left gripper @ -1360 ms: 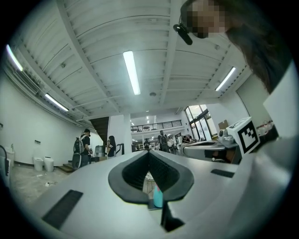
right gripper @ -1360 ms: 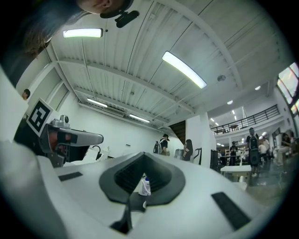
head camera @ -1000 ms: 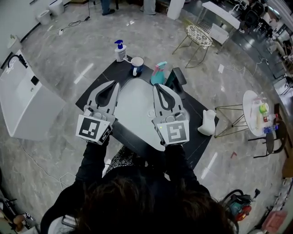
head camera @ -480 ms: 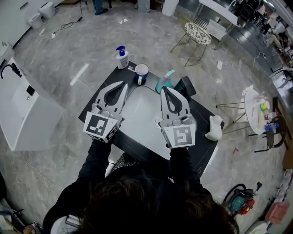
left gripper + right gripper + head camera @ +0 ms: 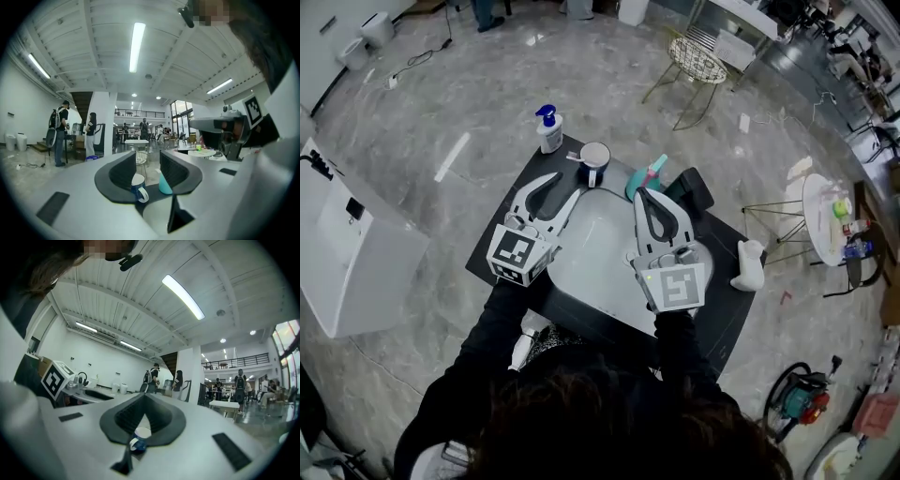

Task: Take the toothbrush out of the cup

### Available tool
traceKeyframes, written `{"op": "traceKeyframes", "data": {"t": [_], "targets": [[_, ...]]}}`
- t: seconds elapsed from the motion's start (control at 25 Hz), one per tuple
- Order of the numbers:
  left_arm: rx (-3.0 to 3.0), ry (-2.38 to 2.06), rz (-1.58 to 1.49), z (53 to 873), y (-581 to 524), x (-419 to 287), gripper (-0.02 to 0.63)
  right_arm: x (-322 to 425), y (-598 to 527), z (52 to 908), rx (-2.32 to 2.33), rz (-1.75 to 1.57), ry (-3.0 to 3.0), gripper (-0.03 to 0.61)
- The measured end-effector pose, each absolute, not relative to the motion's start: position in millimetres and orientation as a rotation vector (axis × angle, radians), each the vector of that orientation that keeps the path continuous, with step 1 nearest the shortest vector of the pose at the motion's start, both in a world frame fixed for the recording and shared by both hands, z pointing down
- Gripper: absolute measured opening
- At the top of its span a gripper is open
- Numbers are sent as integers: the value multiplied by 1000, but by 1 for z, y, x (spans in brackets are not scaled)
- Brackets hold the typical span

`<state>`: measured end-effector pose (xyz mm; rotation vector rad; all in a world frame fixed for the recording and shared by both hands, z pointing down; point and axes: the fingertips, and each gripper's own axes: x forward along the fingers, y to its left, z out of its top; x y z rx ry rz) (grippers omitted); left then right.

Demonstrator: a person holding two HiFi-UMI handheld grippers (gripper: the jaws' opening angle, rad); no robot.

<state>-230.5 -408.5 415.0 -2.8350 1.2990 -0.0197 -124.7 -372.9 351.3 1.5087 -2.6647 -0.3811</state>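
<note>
My left hand-held gripper [image 5: 566, 186] has just been opening its jaws. They stand wide with nothing between them, aimed at the blue cup [image 5: 594, 161] at the far edge of the dark surface [image 5: 499, 230] and not yet reaching it. My right hand-held gripper [image 5: 645, 193] is pinched together and empty, near the teal spray bottle [image 5: 649, 176]. The toothbrush is too small for me to make out; I take it to be in the cup. With nothing steadying the cup, a slanted pull on the brush could tip or drag it, and wide jaws could clip the rim going in.
</note>
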Motion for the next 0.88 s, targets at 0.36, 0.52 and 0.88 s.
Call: {"op": "traceKeyframes", "data": {"t": [0.36,0.52,0.88], "targets": [[-2948,1429,-185,501,-465,-229,149,-123,-382,369,1545,-343,-2594,5],[-2975,1495,-202,522,-488,-228,149,-122,-387,379,1544,-317,-2569,5],[-2999,1527,-108,520,-518,-210,128,-119,-394,396,1560,-272,-2543,5]]}}
